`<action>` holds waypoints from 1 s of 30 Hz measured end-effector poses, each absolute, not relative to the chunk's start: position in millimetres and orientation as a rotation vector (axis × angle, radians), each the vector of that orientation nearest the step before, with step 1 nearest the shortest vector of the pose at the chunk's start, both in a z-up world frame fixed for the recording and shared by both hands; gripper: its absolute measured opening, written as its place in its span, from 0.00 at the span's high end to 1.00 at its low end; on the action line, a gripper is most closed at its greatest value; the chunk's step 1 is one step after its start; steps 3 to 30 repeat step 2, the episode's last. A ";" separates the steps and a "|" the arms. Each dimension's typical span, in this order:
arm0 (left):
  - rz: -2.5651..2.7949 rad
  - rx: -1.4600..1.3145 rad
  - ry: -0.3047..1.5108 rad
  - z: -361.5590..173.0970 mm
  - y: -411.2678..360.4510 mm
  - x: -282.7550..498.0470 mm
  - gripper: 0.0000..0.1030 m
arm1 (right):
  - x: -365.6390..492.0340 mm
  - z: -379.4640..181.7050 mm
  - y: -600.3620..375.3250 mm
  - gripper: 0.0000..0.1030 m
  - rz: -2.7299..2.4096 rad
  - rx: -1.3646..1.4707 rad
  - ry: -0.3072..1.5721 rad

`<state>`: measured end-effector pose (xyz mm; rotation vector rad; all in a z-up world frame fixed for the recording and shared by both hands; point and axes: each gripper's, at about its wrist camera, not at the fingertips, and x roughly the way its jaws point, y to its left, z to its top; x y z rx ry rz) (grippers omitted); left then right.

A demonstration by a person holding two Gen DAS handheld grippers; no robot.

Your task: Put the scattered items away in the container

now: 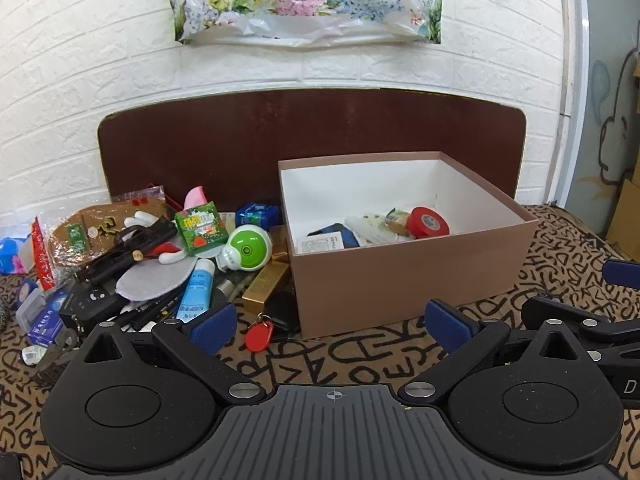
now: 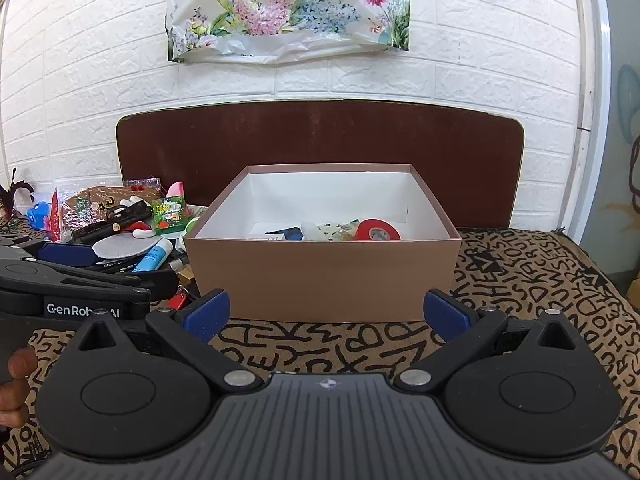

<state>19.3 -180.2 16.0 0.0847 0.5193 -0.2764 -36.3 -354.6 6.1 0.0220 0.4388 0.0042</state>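
Note:
A tan open box (image 1: 408, 280) (image 2: 320, 276) with a white inside stands on the patterned cloth. It holds a red tape roll (image 1: 427, 222) (image 2: 378, 231), a blue item and white wrappers. A pile of scattered items lies left of it: a green carton (image 1: 201, 229), a green-white round gadget (image 1: 245, 249), a blue-white tube (image 1: 196, 290), a gold box (image 1: 266, 282), a red key tag (image 1: 259, 335). My left gripper (image 1: 330, 326) is open and empty, in front of the box's left corner. My right gripper (image 2: 326, 315) is open and empty, facing the box's front wall.
A dark brown board (image 1: 312, 136) leans on the white brick wall behind the box. A floral plastic bag (image 1: 308, 0) hangs above. The right gripper shows at the right edge of the left wrist view (image 1: 580, 312); the left gripper shows at the left of the right wrist view (image 2: 64, 276).

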 end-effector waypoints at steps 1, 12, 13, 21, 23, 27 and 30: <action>-0.277 0.084 0.520 15.9 -180.3 19.5 0.00 | -36.2 6.2 -354.5 0.01 0.005 0.023 0.438; -0.277 0.085 0.523 15.9 -180.4 20.2 0.00 | -36.2 6.4 -354.2 0.01 0.004 0.025 0.438; -0.277 0.085 0.523 15.9 -180.4 20.2 0.00 | -36.2 6.4 -354.2 0.01 0.004 0.025 0.438; -0.277 0.085 0.523 15.9 -180.4 20.2 0.00 | -36.2 6.4 -354.2 0.01 0.004 0.025 0.438; -0.277 0.085 0.523 15.9 -180.4 20.2 0.00 | -36.2 6.4 -354.2 0.01 0.004 0.025 0.438; -0.277 0.085 0.523 15.9 -180.4 20.2 0.00 | -36.2 6.4 -354.2 0.01 0.004 0.025 0.438; -0.277 0.085 0.523 15.9 -180.4 20.2 0.00 | -36.2 6.4 -354.2 0.01 0.004 0.025 0.438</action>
